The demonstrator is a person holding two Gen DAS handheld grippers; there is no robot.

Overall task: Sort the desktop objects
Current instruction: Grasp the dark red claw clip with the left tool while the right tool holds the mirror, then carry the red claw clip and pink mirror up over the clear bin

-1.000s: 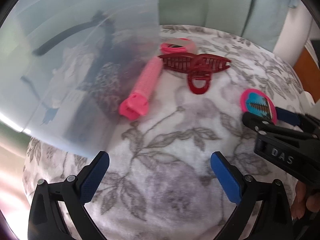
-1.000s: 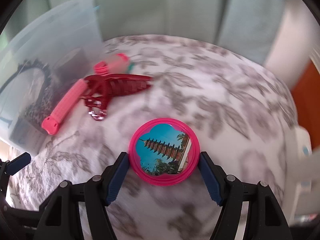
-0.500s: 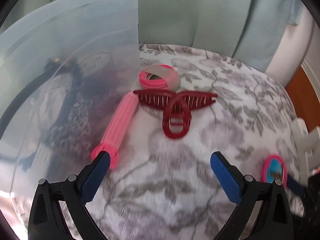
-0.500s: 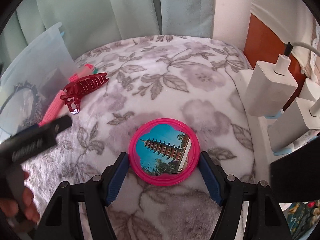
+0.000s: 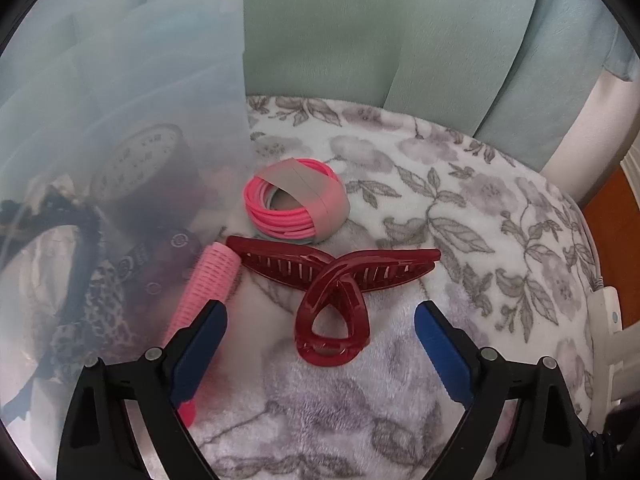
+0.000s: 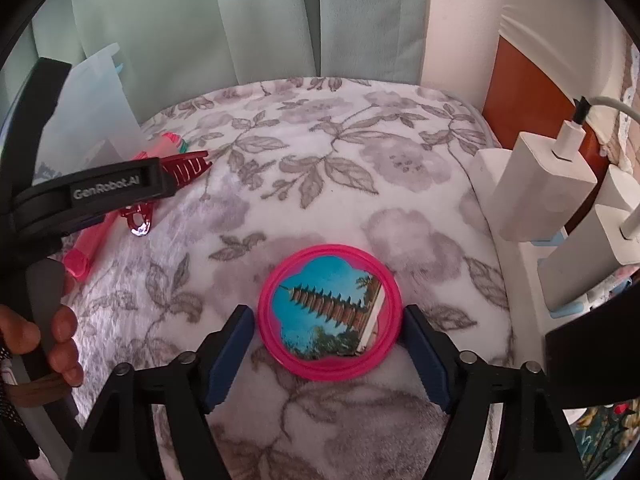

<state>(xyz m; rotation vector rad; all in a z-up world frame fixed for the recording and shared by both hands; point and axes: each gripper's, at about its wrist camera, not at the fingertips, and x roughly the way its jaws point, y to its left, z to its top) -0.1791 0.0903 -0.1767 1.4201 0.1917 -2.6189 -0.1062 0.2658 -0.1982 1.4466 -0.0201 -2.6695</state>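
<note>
1. My right gripper has the pink mirror between its fingers; the pads sit at the rim either side with slight gaps, so I cannot tell whether it is gripped.
2. My left gripper is wide open and empty; the red clip lies dead ahead of it on the blanket, loop nearest, long axis crosswise.
3. The pink roller runs along the left finger, against the bin.
4. Beyond the clip, the hair ties sit just beside the bin wall.
5. The left gripper is nearer the clip; I judge it the likely next target.
</note>
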